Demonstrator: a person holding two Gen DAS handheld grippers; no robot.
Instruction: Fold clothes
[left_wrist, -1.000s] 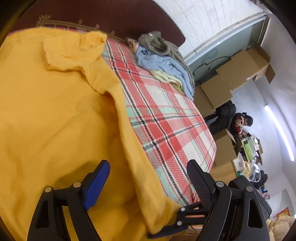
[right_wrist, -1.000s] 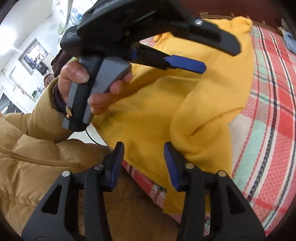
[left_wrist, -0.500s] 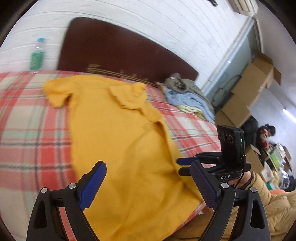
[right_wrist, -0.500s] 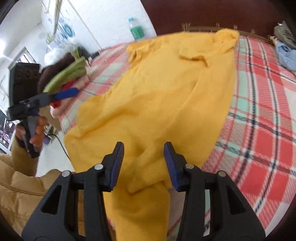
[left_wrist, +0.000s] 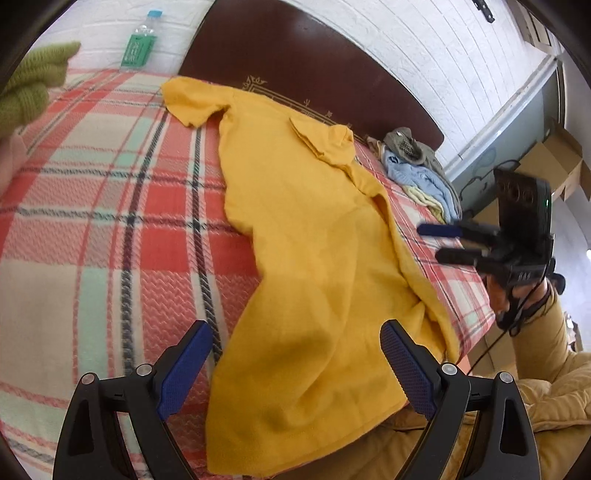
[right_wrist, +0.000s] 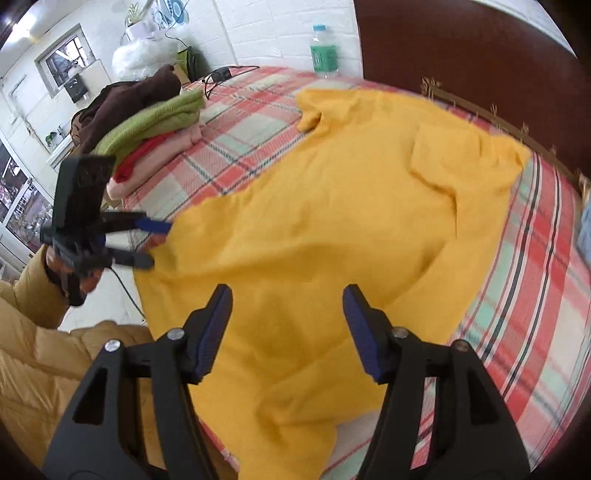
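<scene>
Yellow shirt (left_wrist: 306, 266) spread on plaid bed (left_wrist: 110, 229), long axis near to far.

Collar end far, against dark headboard (left_wrist: 314, 62); hem near, draped over bed edge. One sleeve out to far left. Left tongs (left_wrist: 291, 365) wide apart above hem, gripping nothing. Right tongs (right_wrist: 286, 328) just opening, apart, cloth below but not pinched. Folded pile (right_wrist: 155, 122) far left, loose clothes (left_wrist: 417, 166) far right.

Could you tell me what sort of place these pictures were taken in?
Probably a bedroom, though one shared with storage: a plaid-covered bed against a dark headboard, folded clothes stacked on it, cardboard boxes beside it.
</scene>
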